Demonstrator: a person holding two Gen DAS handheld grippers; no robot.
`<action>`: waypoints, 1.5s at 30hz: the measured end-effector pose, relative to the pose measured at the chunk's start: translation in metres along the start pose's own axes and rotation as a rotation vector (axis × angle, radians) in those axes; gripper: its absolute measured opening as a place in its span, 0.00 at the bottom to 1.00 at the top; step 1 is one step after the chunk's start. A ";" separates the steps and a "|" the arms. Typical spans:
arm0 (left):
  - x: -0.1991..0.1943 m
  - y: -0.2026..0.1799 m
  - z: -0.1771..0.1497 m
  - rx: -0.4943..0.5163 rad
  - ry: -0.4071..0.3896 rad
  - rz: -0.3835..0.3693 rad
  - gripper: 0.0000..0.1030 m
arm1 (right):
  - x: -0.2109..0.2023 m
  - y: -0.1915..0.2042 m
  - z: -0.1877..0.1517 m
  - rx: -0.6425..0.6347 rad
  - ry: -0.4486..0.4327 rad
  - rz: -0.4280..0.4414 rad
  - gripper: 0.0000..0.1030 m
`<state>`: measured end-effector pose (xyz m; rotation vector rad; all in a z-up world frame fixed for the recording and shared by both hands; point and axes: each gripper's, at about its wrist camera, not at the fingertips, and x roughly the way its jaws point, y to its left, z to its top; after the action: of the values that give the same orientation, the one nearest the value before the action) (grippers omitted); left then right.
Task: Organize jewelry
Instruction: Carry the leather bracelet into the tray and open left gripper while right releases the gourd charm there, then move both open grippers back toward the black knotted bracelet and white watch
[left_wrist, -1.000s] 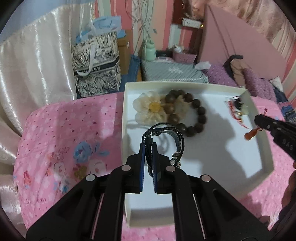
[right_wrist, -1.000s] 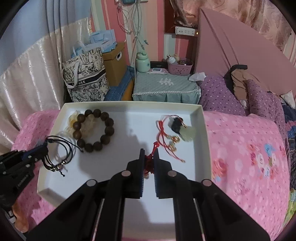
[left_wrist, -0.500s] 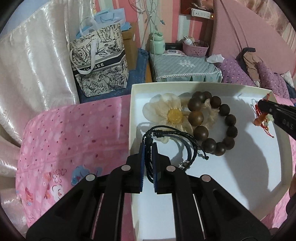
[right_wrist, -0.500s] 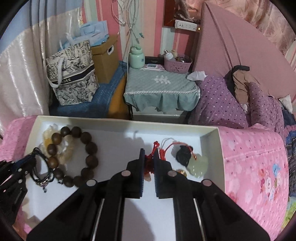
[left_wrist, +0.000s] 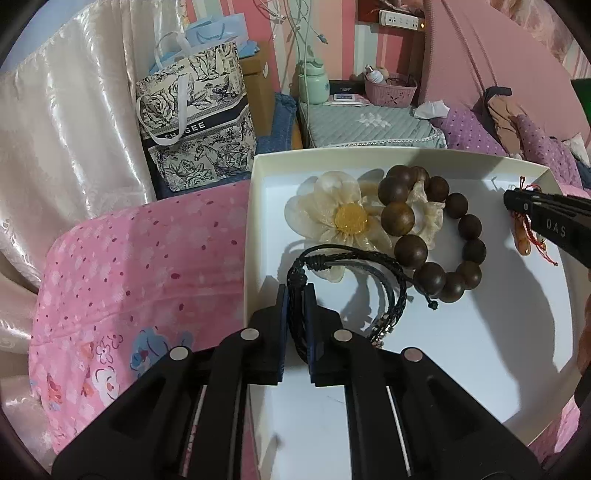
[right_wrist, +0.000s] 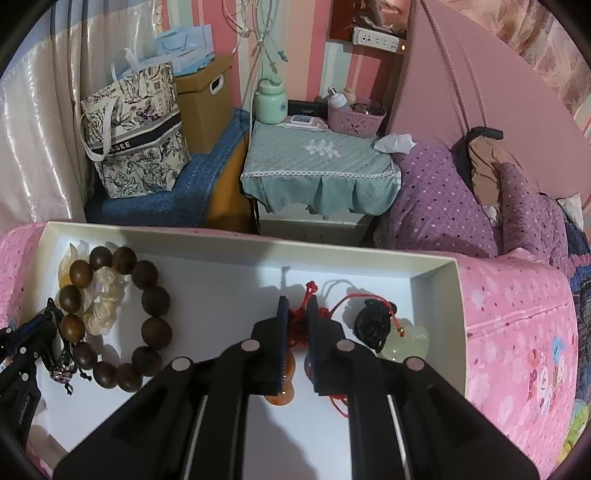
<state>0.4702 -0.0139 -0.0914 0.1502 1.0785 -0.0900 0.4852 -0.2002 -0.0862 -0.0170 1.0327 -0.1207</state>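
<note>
A white tray (left_wrist: 255, 221) lies on a pink bed cover. My left gripper (left_wrist: 295, 291) is shut on a black braided cord bracelet (left_wrist: 354, 266), held low over the tray's left side. Beside it lie a cream flower hair clip (left_wrist: 343, 218) and a brown wooden bead bracelet (left_wrist: 424, 236). My right gripper (right_wrist: 298, 308) is shut on a red cord charm (right_wrist: 299, 325) with an orange pendant (right_wrist: 284, 387) hanging under the fingers. A black and pale green pendant (right_wrist: 391, 332) lies on the tray (right_wrist: 432, 280) just right of it. The right gripper (left_wrist: 517, 201) shows at the left wrist view's right edge.
Behind the tray stand a printed tote bag (right_wrist: 136, 136), a cardboard box (right_wrist: 207, 107) and a nightstand (right_wrist: 321, 166) with a green bottle and pink basket. Purple pillows (right_wrist: 443, 206) lie at the right. Pink floral bedding (left_wrist: 140, 266) surrounds the tray.
Both grippers have come down and forward over the tray with their cords still held. The bead bracelet and flower clip now look larger and nearer.
</note>
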 end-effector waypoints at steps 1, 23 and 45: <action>-0.001 -0.001 -0.001 -0.003 0.001 -0.001 0.08 | -0.001 -0.001 -0.001 0.005 0.004 0.000 0.13; -0.139 -0.014 -0.056 0.015 -0.193 -0.024 0.97 | -0.145 -0.053 -0.051 0.013 -0.193 -0.070 0.88; -0.192 -0.014 -0.176 -0.061 -0.177 -0.121 0.97 | -0.187 -0.094 -0.204 0.074 -0.140 -0.139 0.97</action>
<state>0.2247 0.0016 -0.0052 0.0217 0.9123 -0.1758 0.2075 -0.2650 -0.0244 -0.0298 0.8861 -0.2808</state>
